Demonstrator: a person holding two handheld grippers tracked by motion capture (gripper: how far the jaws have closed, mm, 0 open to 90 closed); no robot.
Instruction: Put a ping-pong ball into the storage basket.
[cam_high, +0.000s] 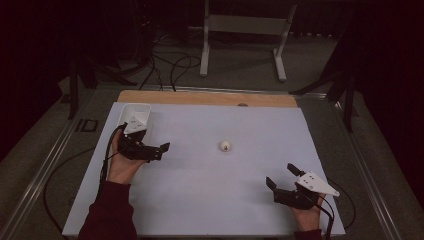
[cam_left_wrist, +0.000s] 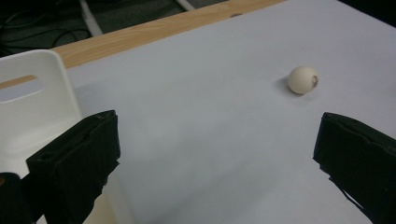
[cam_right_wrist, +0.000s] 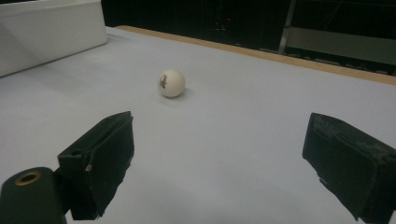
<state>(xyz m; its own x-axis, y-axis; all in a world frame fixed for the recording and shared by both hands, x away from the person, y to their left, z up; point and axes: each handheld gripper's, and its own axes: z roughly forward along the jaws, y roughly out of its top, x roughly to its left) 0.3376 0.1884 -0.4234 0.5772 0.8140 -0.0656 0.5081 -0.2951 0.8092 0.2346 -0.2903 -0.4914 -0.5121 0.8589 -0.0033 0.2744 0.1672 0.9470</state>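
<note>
A small white ball (cam_high: 225, 145) with a dark mark lies alone near the middle of the pale sheet (cam_high: 215, 200). My left gripper (cam_high: 154, 145) is open to the ball's left, its jaws pointing toward it, with a wide gap of bare sheet between. In the left gripper view the ball (cam_left_wrist: 302, 80) sits ahead and to the right of the open left gripper (cam_left_wrist: 217, 140). My right gripper (cam_high: 281, 175) is open near the front right. In the right gripper view the ball (cam_right_wrist: 171, 83) lies ahead, left of centre, beyond the empty right gripper (cam_right_wrist: 219, 140).
A white tub (cam_high: 137, 114) stands at the sheet's back left corner, just behind my left hand. A wooden strip (cam_high: 210, 98) runs along the far edge. Beyond it stand a white frame (cam_high: 245, 25) and floor cables (cam_high: 165, 65).
</note>
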